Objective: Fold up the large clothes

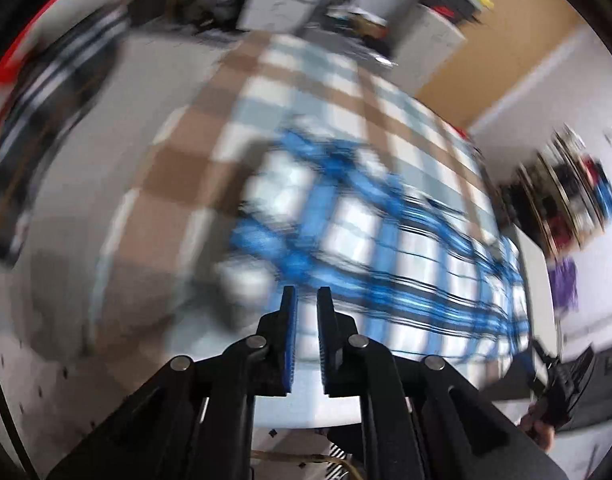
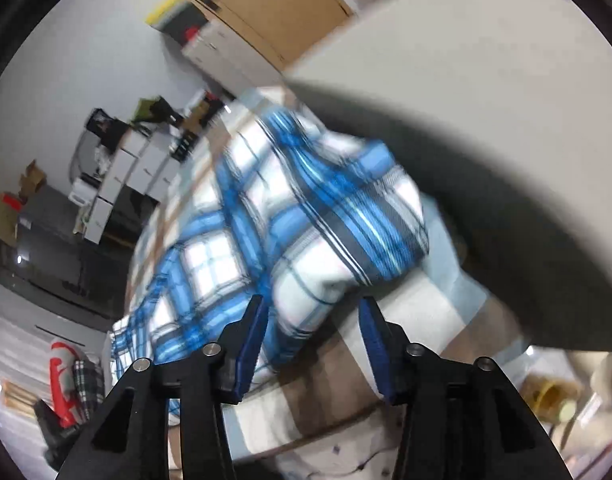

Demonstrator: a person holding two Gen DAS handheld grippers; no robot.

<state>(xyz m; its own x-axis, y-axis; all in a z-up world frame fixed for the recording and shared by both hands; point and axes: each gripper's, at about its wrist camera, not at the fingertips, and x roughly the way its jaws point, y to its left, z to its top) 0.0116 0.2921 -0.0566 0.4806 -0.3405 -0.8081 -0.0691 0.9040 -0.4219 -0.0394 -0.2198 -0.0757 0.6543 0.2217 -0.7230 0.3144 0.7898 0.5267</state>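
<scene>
Blue-and-white plaid shirt [image 2: 265, 216], rumpled, spread on checked bedcover [image 1: 177, 184]

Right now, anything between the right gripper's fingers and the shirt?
Nothing. In the right wrist view the open right gripper sits directly at the plaid shirt; its hem bulges between the fingers, over the checked blanket.

Grey slab [image 2: 486, 120] looming close over the blue plaid shirt [image 2: 289, 216], blocking passage above and to its right, bare checked bedcover [image 1: 177, 168] left of the shirt, cabinets [image 2: 125, 176] beyond the shirt
</scene>
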